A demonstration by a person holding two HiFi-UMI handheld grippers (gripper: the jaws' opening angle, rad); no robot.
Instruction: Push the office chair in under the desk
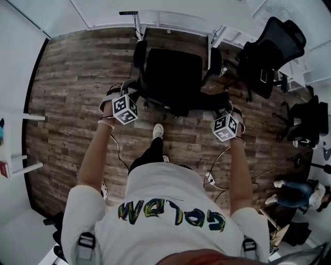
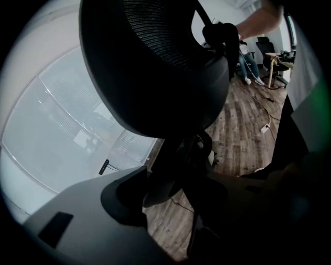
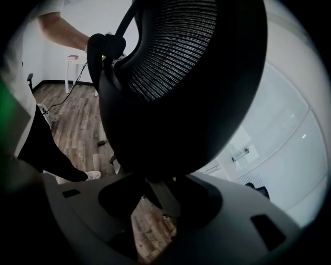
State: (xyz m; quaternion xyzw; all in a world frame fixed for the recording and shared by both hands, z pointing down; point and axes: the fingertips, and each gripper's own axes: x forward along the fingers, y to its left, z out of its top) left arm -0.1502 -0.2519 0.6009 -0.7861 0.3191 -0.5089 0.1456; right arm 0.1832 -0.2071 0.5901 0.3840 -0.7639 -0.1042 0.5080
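The wood floor (image 1: 72,103) spreads out under and ahead of both your grippers. The white desk (image 1: 176,15) stands well beyond them, past the far side of the chair. The office chair (image 1: 173,77) sits directly ahead, between the two grippers, with its seat pointing at the desk and not yet under it. I judge you to be partway through the push.

Its mesh backrest (image 3: 181,77) is the nearest part to you, and it fills the space just above both sets of jaws. The left gripper (image 1: 125,96) is at the backrest's left edge and the right gripper (image 1: 228,111) at its right edge. From how the dark rim sits in each gap, both appear to be clamped on the rim with the jaws partly spread.

The chair is probably fairly heavy but should roll freely, and it may swivel if one side leads, so press evenly. Keep your hold on the stiff rim, because the mesh is likely to give and the back could tilt. The armrests (image 1: 139,54) lie beyond the grippers and may catch on the desk legs. A thin cable (image 1: 220,160) lies on the floor behind the right gripper.
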